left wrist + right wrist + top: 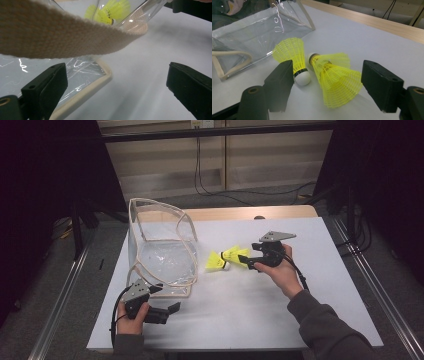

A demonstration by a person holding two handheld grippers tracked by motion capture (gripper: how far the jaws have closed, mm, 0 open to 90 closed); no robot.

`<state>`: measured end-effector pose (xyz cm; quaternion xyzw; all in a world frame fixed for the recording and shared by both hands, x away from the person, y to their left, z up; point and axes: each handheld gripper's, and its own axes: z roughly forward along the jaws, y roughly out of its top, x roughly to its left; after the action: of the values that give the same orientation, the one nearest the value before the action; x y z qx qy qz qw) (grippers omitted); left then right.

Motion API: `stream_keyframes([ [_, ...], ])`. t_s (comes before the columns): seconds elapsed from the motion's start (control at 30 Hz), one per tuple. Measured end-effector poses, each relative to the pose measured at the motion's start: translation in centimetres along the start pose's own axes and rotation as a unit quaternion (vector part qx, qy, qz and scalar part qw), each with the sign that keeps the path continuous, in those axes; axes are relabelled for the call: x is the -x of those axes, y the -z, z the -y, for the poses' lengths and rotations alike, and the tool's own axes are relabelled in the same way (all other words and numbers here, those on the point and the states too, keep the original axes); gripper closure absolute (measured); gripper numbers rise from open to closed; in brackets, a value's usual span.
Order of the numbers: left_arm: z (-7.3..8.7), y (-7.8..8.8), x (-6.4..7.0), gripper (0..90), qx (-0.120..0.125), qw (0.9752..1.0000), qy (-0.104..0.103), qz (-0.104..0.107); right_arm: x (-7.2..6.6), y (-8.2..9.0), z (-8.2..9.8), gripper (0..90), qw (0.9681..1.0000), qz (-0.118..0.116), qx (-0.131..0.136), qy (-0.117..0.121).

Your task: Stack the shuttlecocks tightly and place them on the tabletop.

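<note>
We hold the left gripper (167, 309) low at the near left of the table, the left hand (131, 320) wrapped around its body from below, jaws pointing right and standing wide apart with nothing pressed between them. We hold the right gripper (246, 261) farther out, right of centre, the right hand (283, 272) gripping it from behind, sleeved forearm reaching in from the near right. Its jaws point left and stand apart, clamping nothing.
</note>
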<state>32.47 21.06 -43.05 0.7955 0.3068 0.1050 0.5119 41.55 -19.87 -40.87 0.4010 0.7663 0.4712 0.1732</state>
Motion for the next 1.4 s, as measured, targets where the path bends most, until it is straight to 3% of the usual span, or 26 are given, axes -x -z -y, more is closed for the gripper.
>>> stream_keyframes([
  [0.47, 0.0, -0.1, 0.1, 3.6, 0.0, 1.0, 0.003, 0.0, 0.3, 0.4, -0.3, 24.9, 1.0, 0.001, -0.004, 0.002],
  [1.4, 0.0, 0.0, 0.0, 3.6, 0.001, 1.0, 0.003, 0.002, -1.3, -1.1, -1.6, 23.5, 0.9995, -0.021, -0.014, 0.021],
])
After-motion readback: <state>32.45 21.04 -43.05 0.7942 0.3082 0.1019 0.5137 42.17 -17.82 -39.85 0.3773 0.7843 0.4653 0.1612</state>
